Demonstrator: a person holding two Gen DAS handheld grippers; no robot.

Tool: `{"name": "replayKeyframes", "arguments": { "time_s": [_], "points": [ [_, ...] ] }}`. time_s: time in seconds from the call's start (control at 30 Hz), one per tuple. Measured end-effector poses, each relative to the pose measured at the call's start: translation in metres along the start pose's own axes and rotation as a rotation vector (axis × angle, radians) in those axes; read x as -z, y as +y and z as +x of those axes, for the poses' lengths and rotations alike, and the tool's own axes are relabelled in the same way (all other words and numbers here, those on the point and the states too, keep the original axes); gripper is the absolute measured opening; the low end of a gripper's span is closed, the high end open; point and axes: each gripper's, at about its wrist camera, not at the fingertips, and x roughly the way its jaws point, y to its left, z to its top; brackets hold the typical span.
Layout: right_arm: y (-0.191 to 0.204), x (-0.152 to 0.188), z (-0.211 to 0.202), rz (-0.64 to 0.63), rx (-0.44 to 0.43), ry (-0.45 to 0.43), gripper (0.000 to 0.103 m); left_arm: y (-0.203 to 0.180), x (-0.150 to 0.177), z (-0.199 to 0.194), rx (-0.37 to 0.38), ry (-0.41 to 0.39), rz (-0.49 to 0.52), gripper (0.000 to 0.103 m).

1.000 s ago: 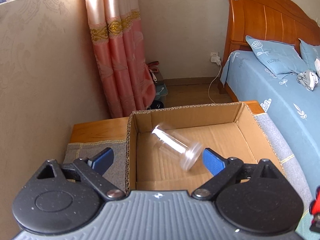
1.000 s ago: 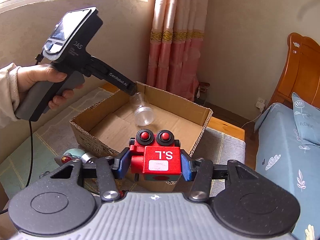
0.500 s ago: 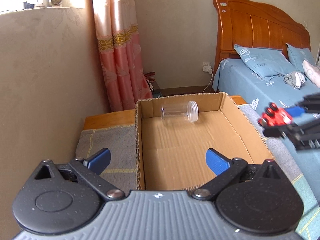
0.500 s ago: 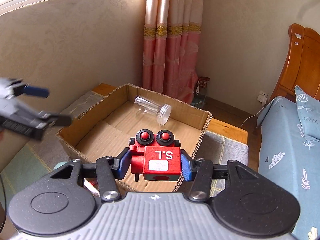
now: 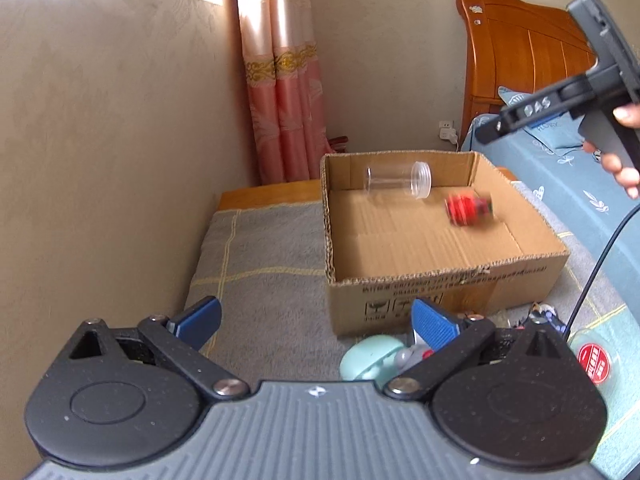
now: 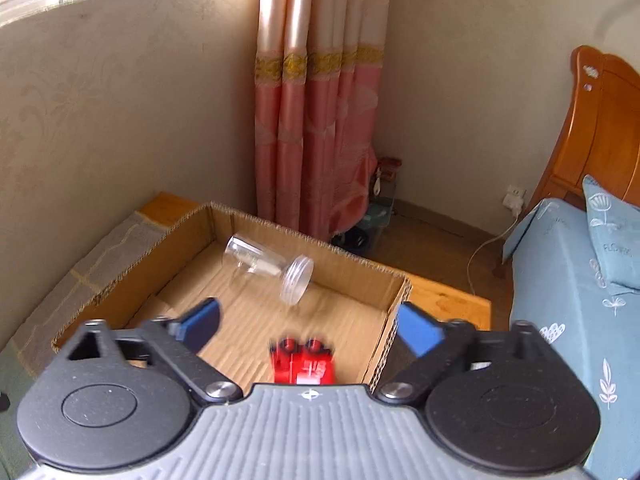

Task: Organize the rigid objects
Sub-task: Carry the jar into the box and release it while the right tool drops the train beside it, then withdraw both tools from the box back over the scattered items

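An open cardboard box (image 5: 448,292) (image 6: 160,248) sits on a grey blanket. A clear plastic jar (image 5: 396,180) (image 6: 268,268) lies on its side against the box's far wall. A red toy robot (image 5: 468,209) (image 6: 304,364), blurred by motion, is loose over the box floor. My right gripper (image 6: 308,314) hangs above the box; its jaws are opening, and the toy is below and between them, touched by neither pad. My left gripper (image 5: 312,316) is open and empty, back from the box's near wall.
In front of the box lie a mint green object (image 5: 372,356), a jar with a red lid (image 5: 596,360) and small toys. A person's hand (image 5: 624,160) holds the right tool above the blue bed (image 6: 568,280). A wall and a pink curtain (image 6: 320,120) stand behind.
The right jaws have opened and let go of the red toy, which is dropping into the box. The left gripper has drawn back from the box. The jar rolled to the far wall.
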Motion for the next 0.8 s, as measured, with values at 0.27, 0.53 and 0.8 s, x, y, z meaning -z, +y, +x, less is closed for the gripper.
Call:
{"name": "replayKeyframes", "arguments": {
  "time_s": [0.27, 0.53, 0.8],
  "points": [
    [0.007, 0.017, -0.033, 0.0, -0.026, -0.019, 0.103, 0.002, 0.011, -0.004, 0.02, 0.011, -0.016, 0.101],
    [0.017, 0.061, -0.064, 0.01, -0.074, -0.014, 0.103, -0.005, 0.024, -0.011, 0.039, 0.027, -0.017, 0.101],
    [0.031, 0.118, -0.081, 0.043, -0.108, 0.027, 0.103, -0.007, 0.039, -0.015, 0.047, 0.054, -0.013, 0.101]
  ]
}}
